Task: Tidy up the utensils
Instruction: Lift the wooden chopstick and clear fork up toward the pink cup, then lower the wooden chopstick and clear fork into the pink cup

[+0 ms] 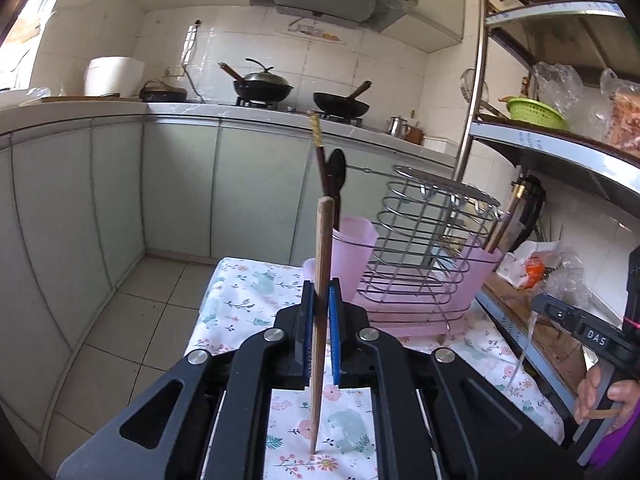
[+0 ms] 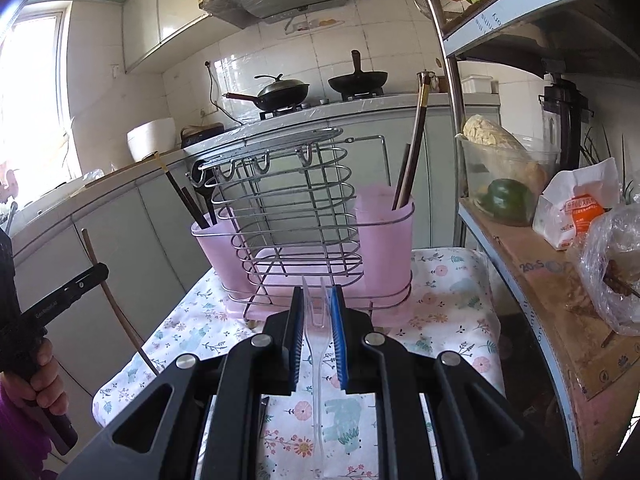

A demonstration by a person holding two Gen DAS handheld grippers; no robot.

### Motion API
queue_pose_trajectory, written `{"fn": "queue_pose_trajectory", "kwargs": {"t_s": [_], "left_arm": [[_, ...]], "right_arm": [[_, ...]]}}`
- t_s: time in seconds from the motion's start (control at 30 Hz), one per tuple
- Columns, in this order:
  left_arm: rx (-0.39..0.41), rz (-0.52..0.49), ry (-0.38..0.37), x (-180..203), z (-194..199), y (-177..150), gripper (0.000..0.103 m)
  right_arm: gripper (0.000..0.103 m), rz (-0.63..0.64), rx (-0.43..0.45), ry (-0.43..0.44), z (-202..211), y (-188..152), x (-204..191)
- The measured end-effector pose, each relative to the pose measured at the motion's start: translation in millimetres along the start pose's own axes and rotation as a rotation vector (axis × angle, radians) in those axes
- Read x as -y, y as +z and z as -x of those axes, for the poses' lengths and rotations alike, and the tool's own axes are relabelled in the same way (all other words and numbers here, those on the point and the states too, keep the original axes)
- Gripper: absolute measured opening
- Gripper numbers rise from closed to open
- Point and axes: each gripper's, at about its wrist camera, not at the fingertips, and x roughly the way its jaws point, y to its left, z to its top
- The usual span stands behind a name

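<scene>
With the left gripper jaws pinching a wooden chopstick upright and the right gripper jaws pinching a clear plastic fork, both just short of the pink utensil holder ahead, either could likely pivot, snagging its wire rack.

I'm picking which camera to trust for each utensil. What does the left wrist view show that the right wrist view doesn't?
Only the left wrist view shows the left gripper shut on an upright wooden chopstick. Only the right wrist view shows the right gripper shut on a clear plastic fork. Both show the pink-cupped wire rack on the floral cloth.
</scene>
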Motion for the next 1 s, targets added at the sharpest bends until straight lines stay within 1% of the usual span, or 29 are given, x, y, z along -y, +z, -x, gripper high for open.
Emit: {"fn": "queue_pose_trajectory", "kwargs": {"t_s": [0.13, 0.23, 0.33, 0.53, 0.7, 0.83, 0.93, 1.0], "left_arm": [[-0.002, 0.037, 0.002, -6.9, -1.1, 9.4, 0.006], [0.018, 0.041, 0.008, -7.4, -0.6, 22.7, 0.006], [0.055, 0.043, 0.003, -5.7, 3.6, 42.1, 0.006], [0.144, 0.062, -0.049, 1.5, 15.1, 90.0, 0.006], [0.210, 0.086, -0.100, 8.7, 19.2, 126.9, 0.006], [0.262, 0.084, -0.119, 17.0, 20.2, 148.6, 0.006], [0.292, 0.069, -0.118, 24.3, 15.8, 162.7, 0.006], [0.296, 0.066, -0.117, 27.7, 9.0, 167.3, 0.006]], "right_arm": [[0.013, 0.001, 0.029, 0.000, 6.0, 12.4, 2.0], [0.013, 0.005, 0.062, -0.002, 11.4, 26.4, 4.5], [0.013, 0.008, 0.116, -0.001, 19.3, 48.5, 6.8], [0.013, 0.017, 0.211, 0.010, 33.2, 93.7, 12.2], [0.013, 0.039, 0.312, -0.020, 42.3, 130.6, 13.1], [0.013, 0.051, 0.391, -0.050, 45.9, 154.4, 15.0], [0.013, 0.046, 0.432, -0.069, 44.1, 167.3, 18.5], [0.013, 0.054, 0.462, -0.098, 38.0, 173.8, 21.2]]}}
